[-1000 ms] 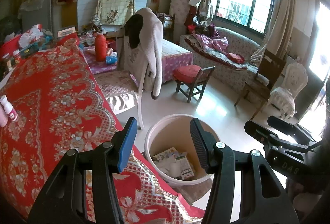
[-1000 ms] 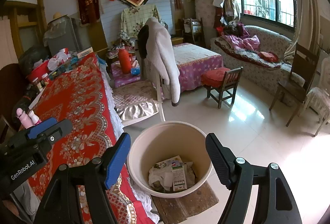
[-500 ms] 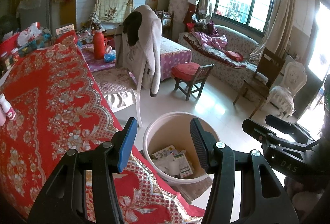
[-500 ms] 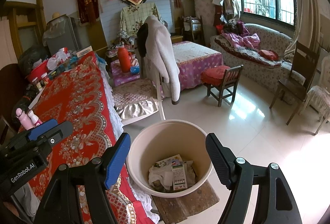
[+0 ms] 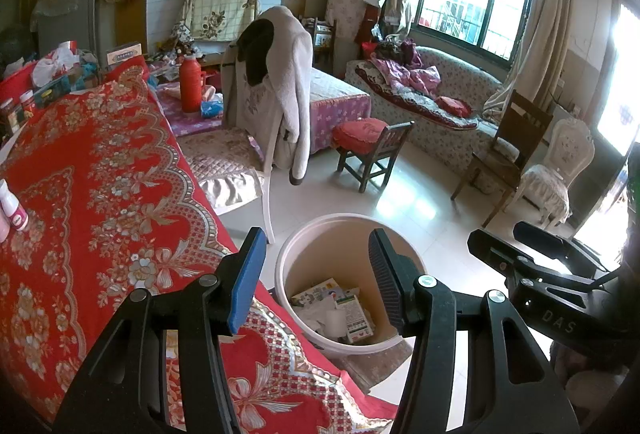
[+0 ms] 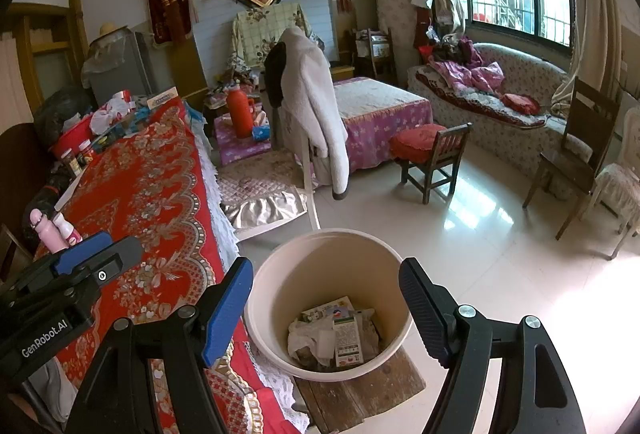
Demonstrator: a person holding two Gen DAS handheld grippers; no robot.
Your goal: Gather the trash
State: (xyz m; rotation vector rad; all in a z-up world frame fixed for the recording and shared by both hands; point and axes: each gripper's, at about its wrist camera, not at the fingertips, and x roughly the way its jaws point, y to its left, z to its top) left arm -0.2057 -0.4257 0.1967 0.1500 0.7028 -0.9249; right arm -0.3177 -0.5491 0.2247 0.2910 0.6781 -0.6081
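A cream plastic bucket (image 5: 285,258) (image 6: 332,233) stands on the floor beside the table's near corner. Trash lies in its bottom: crumpled paper and small cardboard boxes (image 5: 338,312) (image 6: 340,334). My left gripper (image 5: 316,278) hovers above the table edge and the bucket's left rim, jaws open with nothing between them. My right gripper (image 6: 324,310) is held over the bucket mouth, open and empty too. Each gripper also appears in the other's view: the right gripper (image 5: 496,234) at the right, the left gripper (image 6: 120,246) at the left.
A table under a red flowered cloth (image 5: 100,194) (image 6: 152,194) fills the left, with pink bottles (image 6: 56,230) and clutter at its far end. A chair draped with a grey coat (image 5: 276,82) stands behind the bucket. A wooden board (image 6: 360,390) lies under the bucket.
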